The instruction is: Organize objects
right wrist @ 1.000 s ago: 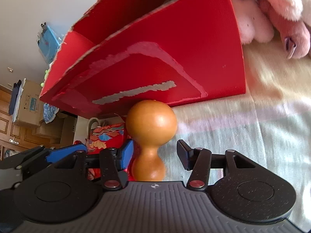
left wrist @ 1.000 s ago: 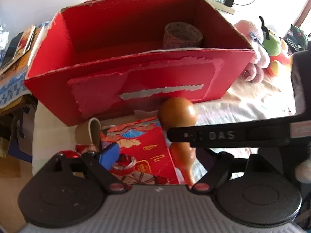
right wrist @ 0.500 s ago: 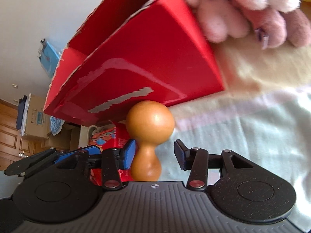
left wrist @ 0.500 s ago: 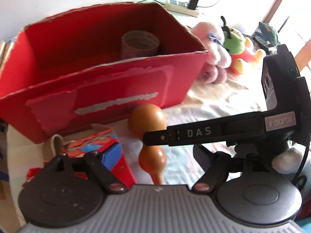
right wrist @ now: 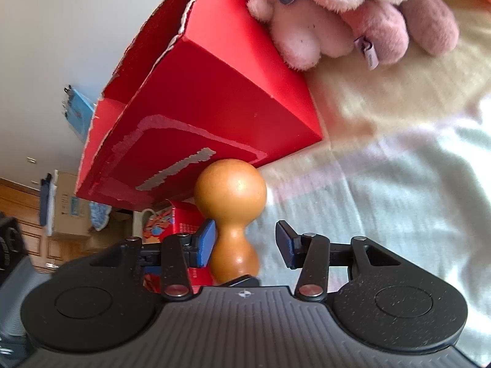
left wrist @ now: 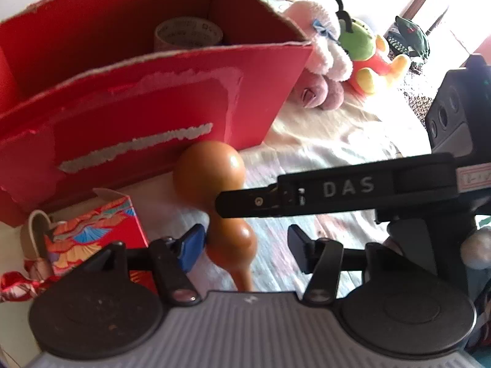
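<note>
gourd [right wrist: 230, 196]: hard, glossy, likely light, slippery | take its waist (narrowest) | right gripper [right wrist: 244, 243] agape, astride it | left gripper [left wrist: 245, 250] agape, empty

Both grippers [left wrist: 245, 247] [right wrist: 244, 242] level, fingers spread wide

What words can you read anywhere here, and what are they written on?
"DAS": white letters on the right tool's black finger bar.
White sticker on that tool: handwriting too blurred to read.
Tape roll in the red box: print too blurred.
Tag on the pink plush: too small.
</note>
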Tool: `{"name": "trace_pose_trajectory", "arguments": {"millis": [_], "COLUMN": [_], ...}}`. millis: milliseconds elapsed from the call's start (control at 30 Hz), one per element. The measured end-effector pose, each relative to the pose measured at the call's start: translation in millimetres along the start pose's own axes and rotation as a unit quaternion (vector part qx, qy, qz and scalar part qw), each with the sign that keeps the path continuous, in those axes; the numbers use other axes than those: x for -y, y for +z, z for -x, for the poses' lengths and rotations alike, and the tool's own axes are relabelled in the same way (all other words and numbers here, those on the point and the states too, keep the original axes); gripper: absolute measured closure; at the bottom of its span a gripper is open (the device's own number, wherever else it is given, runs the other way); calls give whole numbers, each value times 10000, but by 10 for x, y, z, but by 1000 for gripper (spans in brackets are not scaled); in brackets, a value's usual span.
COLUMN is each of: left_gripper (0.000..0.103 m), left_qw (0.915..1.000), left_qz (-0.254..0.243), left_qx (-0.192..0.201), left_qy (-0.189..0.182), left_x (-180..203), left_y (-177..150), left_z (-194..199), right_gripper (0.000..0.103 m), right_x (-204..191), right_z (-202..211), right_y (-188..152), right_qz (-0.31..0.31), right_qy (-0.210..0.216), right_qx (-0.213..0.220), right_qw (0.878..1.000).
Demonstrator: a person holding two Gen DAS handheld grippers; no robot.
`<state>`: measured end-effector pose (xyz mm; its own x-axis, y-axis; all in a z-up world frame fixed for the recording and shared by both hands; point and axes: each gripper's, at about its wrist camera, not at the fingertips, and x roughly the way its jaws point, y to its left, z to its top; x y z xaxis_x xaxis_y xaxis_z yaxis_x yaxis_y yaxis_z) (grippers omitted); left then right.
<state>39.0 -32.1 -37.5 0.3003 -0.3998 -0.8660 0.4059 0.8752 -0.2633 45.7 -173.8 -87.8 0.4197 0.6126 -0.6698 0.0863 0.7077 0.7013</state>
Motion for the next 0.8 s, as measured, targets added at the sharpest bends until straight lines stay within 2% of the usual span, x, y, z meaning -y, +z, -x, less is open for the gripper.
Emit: {"name": "trace_pose_trajectory", "arguments": {"millis": [167,300,433,633,800], "left_gripper": [56,64,65,66,66], "left_qw": [9997,9994,9995,9994,9973], "left_qz": [201,228,175,-137,-637], "left_qx": [-126,-234,-239,-252,-162], "left_qy": [-62,-74,-48,-182,-337], "left_x": [-66,-66,-37,91,313], "left_y": [19,11,23,64,124], "left_z": [-139,-215,-210,-124,-48], "right_gripper": [55,68,68,70,70], "right_x": [-5,-32,-25,-11,38], "right_z": [-105,-143,-139,-16,197], "right_y": [25,22,25,4,-9], "right_qz": [0,145,138,137,-53], "right_qy": [42,20,40,-40,-134], "right_qx": [-168,-206,-216,-182,59], "right_qw": [9998,9997,9997,9997,9999]}}
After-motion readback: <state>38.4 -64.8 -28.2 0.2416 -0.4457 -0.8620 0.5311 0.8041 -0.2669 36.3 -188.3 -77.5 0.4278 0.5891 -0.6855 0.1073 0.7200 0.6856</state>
